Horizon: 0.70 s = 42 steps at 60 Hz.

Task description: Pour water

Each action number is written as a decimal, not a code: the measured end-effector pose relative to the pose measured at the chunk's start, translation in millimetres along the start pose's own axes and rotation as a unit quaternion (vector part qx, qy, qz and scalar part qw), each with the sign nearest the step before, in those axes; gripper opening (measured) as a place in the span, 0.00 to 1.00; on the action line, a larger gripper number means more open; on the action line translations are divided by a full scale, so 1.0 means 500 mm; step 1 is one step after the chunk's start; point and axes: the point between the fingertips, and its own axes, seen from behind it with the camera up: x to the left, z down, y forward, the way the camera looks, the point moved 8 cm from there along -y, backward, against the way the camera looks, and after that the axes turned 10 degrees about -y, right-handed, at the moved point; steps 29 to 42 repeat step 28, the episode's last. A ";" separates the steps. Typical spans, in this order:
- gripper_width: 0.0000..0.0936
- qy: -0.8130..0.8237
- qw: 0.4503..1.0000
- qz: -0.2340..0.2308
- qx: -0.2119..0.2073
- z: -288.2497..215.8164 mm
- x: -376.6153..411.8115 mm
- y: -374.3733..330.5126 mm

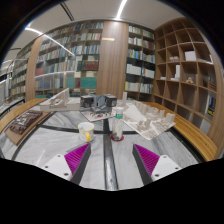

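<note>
A clear plastic water bottle (118,125) with a red cap stands upright on the white marble table (60,140), a little beyond my fingers and slightly right of their midline. A pale cup (86,131) with a yellowish rim stands just left of the bottle. My gripper (112,160) is open, with the magenta pads (76,157) wide apart and nothing between them. It is held low over the table, short of both objects.
Beyond the bottle lie crumpled white paper or plastic (150,120) and dark boxes (100,102). A dark tray (24,123) lies at the table's left. Bookshelves (70,55) line the back wall and wooden cubby shelves (190,70) stand at right. A dark seam (108,150) runs down the tabletop.
</note>
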 end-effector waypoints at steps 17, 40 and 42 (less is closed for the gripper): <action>0.92 0.003 1.000 0.003 0.001 0.006 0.013 -0.094; 0.92 0.009 1.000 -0.005 -0.008 0.002 0.024 -0.109; 0.92 0.009 1.000 -0.005 -0.008 0.002 0.024 -0.109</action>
